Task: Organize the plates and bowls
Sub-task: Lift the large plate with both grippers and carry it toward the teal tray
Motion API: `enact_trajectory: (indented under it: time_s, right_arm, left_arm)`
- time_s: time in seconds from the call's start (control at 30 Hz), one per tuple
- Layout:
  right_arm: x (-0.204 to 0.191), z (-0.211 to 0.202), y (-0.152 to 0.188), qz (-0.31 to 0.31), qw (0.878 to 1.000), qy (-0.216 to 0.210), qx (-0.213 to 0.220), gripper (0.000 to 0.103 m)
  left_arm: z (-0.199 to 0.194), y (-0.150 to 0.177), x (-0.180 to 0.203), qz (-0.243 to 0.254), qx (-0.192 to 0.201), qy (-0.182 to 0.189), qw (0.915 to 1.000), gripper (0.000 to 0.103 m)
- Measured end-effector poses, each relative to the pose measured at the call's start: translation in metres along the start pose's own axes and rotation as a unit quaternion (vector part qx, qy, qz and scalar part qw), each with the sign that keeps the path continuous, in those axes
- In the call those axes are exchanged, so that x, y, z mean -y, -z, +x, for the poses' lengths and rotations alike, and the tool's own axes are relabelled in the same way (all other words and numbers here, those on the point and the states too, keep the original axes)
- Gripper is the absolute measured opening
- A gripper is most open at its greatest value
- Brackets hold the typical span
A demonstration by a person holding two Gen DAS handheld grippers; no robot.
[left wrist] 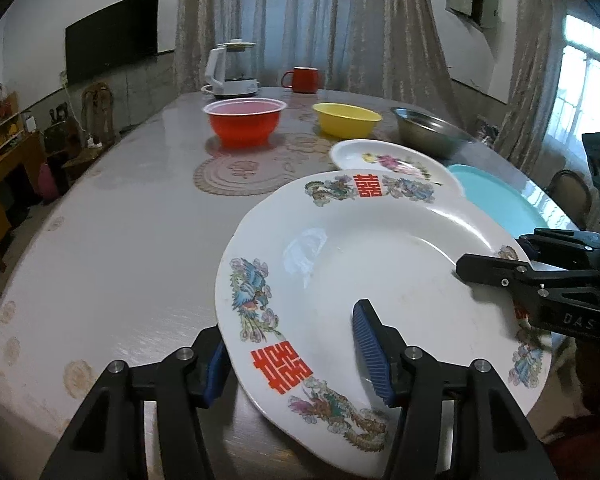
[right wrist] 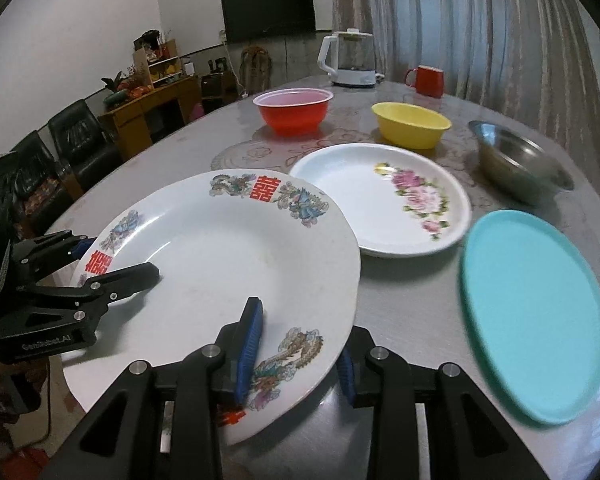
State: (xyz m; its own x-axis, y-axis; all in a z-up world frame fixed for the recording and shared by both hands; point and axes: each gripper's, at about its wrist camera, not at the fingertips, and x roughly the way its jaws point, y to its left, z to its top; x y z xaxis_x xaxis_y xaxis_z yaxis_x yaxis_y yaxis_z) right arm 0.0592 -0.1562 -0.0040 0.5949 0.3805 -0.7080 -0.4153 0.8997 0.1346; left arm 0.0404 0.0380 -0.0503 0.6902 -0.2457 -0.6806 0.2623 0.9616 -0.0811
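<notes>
A large white plate with dragon, phoenix and red characters [left wrist: 380, 264] [right wrist: 228, 248] is held tilted above the table. My left gripper [left wrist: 292, 356] straddles its left rim, one pad under, one on top. My right gripper [right wrist: 300, 352] straddles its right rim the same way; it also shows in the left wrist view [left wrist: 496, 268]. Behind lie a white flower plate [right wrist: 380, 200] [left wrist: 388, 158] and a teal plate [right wrist: 536, 312] [left wrist: 496, 200]. Further back stand a red bowl [right wrist: 294, 110] [left wrist: 244, 122], a yellow bowl [right wrist: 412, 124] [left wrist: 346, 120] and a steel bowl [right wrist: 520, 160] [left wrist: 432, 132].
A white kettle [right wrist: 352, 60] and a red mug [right wrist: 428, 76] stand at the table's far edge. A round doily [left wrist: 240, 172] lies under the red bowl. Black armchairs [right wrist: 60, 148] and a wooden cabinet [right wrist: 152, 108] stand left of the table [left wrist: 120, 240].
</notes>
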Motion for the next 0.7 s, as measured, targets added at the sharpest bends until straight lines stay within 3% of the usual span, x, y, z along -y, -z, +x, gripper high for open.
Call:
enact_trajectory:
  time_s: [0.7]
  right_arm:
    - [0.069,-0.073,0.032,0.077,0.996,0.03,0.033,0.033]
  left_arm:
    - [-0.008,-0.036,0.089,0.048,0.024,0.078,0.9955,0.057]
